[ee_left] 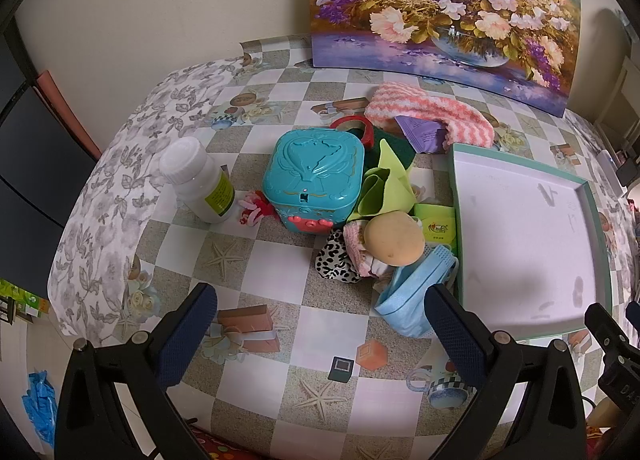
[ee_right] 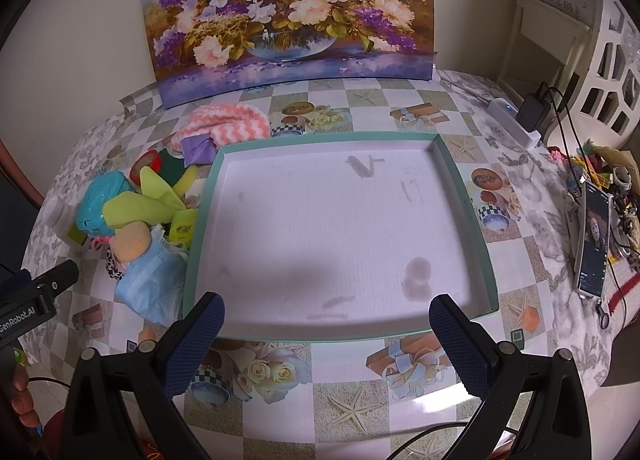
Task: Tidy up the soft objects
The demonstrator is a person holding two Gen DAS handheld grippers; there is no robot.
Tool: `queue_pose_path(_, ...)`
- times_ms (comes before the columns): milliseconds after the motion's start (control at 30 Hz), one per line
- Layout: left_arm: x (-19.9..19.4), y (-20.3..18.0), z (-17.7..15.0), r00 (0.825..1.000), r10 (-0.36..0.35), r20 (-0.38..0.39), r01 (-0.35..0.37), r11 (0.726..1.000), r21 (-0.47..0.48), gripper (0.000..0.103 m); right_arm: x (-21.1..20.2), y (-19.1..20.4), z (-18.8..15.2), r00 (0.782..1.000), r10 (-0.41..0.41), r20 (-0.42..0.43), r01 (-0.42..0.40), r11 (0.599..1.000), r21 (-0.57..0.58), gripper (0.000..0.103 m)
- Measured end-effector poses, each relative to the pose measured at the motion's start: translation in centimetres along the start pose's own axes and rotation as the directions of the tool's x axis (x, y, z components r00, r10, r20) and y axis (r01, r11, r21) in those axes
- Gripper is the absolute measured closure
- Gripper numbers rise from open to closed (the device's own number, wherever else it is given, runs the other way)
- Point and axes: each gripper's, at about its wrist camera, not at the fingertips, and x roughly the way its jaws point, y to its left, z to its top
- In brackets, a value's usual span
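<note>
A pile of soft things lies left of a shallow green-rimmed white tray (ee_left: pixel 454 196) (ee_right: pixel 202 220): a blue face mask (ee_left: pixel 412 296) (ee_right: pixel 148 284), a tan sponge (ee_left: pixel 395 240) (ee_right: pixel 134 242), a leopard-print cloth (ee_left: pixel 334 262), yellow-green cloths (ee_left: pixel 386 188) (ee_right: pixel 154 194), and a pink striped towel (ee_left: pixel 432 112) (ee_right: pixel 228 122). My left gripper (ee_left: pixel 320 316) is open and empty, just in front of the pile. My right gripper (ee_right: pixel 326 320) is open and empty at the tray's near edge. The tray holds nothing.
A teal toy box (ee_left: pixel 314 178) (ee_right: pixel 96 200) and a white bottle (ee_left: pixel 198 180) stand left of the pile. A flower painting (ee_left: pixel 440 12) (ee_right: pixel 288 16) leans on the back wall. A phone (ee_right: pixel 594 244), charger and clutter lie at the table's right.
</note>
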Motion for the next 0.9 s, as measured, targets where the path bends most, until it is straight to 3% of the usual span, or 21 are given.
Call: queue_pose_path(900,-0.04,-0.05,-0.07,1.0,-0.004,0.0,0.004,1.0,-0.003,0.0,0.37,0.02,-0.14,1.0,-0.005,-0.007,0.005,1.0,-0.002,0.0)
